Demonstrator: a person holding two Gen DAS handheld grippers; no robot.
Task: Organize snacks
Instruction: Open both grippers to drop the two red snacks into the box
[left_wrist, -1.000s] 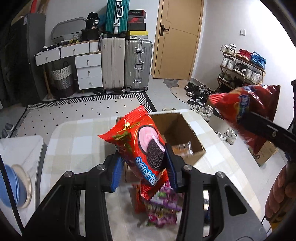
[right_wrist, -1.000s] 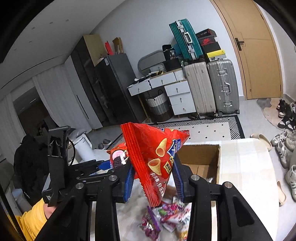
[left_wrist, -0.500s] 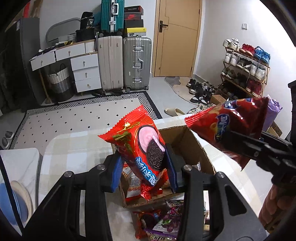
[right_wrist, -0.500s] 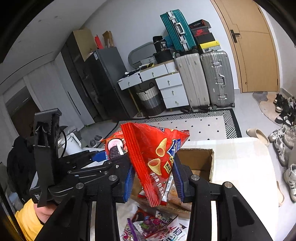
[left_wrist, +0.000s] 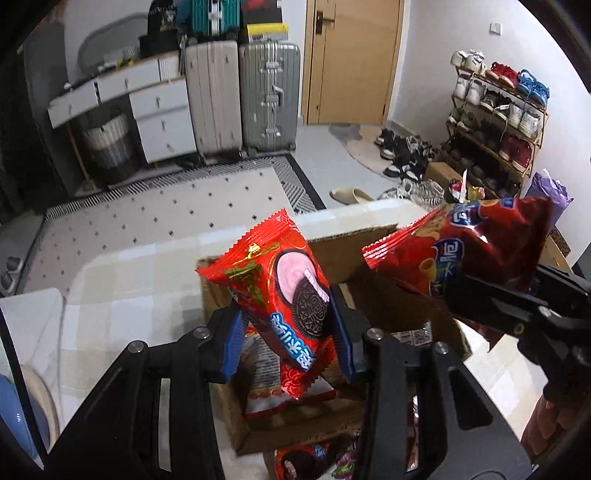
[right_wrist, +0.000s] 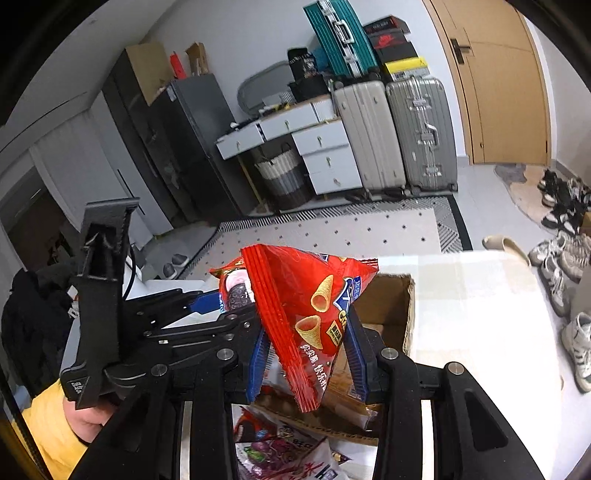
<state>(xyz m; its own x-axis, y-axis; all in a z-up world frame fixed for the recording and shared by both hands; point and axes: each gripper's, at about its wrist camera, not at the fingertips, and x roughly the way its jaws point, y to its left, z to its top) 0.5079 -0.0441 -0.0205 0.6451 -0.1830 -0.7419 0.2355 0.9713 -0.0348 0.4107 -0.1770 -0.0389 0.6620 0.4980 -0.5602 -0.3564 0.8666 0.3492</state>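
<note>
My left gripper (left_wrist: 286, 338) is shut on a red cookie packet (left_wrist: 280, 295) with a pink-and-black sandwich cookie printed on it, held above the open cardboard box (left_wrist: 369, 243). My right gripper (right_wrist: 308, 354) is shut on a red bag of cone snacks (right_wrist: 310, 314), also over the box (right_wrist: 395, 302). In the left wrist view that red bag (left_wrist: 469, 243) and the right gripper's black frame hang at the right, over the box's right side. Several packets lie inside the box (left_wrist: 266, 369). More snack packets (right_wrist: 288, 450) lie on the table in front of it.
The box stands on a table with a pale checked cloth (left_wrist: 122, 291). Beyond it are a patterned rug (left_wrist: 166, 218), suitcases (left_wrist: 240, 96), white drawers (left_wrist: 159, 114), a wooden door (left_wrist: 351, 59) and a shoe rack (left_wrist: 495, 122). A hand in a yellow sleeve (right_wrist: 48, 424) holds the left gripper.
Both grippers have moved forward and down over the box with their packets still held. The box fills more of both views, and the red bag has come closer to the cookie packet.
</note>
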